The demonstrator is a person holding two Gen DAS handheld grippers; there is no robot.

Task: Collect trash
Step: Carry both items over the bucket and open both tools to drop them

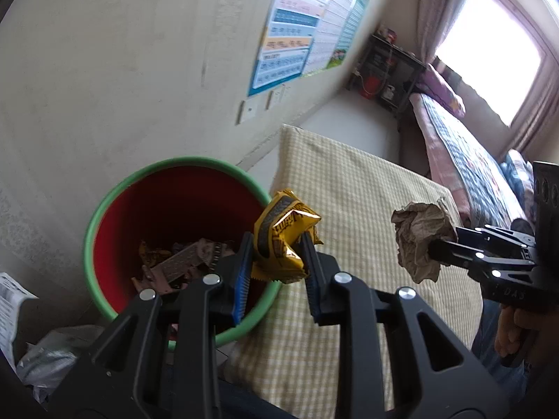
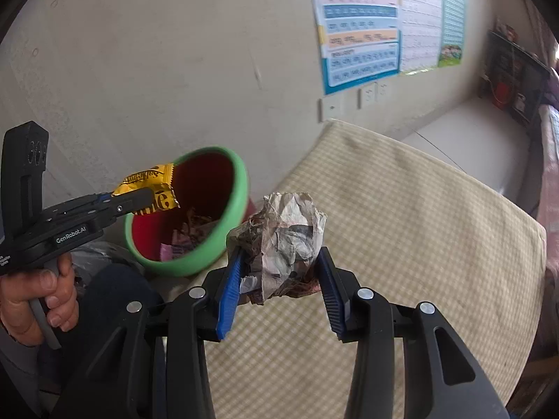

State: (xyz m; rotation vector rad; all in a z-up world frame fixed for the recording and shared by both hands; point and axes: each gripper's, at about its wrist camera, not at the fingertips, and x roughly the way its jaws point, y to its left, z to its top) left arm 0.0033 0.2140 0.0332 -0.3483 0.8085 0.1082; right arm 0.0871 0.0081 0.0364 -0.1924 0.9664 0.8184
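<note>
My left gripper [image 1: 277,244] is shut on a crumpled yellow snack wrapper [image 1: 284,235] and holds it over the near right rim of a red bin with a green rim [image 1: 104,206]. The bin holds several wrappers [image 1: 178,258]. My right gripper [image 2: 279,262] is shut on a crumpled newspaper ball [image 2: 286,241] above the checked tablecloth [image 2: 419,227], right of the bin [image 2: 230,209]. In the left wrist view the right gripper [image 1: 431,248] holds the paper ball [image 1: 419,237]. In the right wrist view the left gripper [image 2: 146,197] holds the wrapper [image 2: 150,188] at the bin's mouth.
The table with the yellow checked cloth [image 1: 367,209] stands against a beige wall with posters [image 1: 307,31]. A grey plastic bag [image 1: 49,356] lies below the bin. A bed [image 1: 464,150], a dark shelf [image 1: 387,70] and a bright window [image 1: 489,52] are at the far right.
</note>
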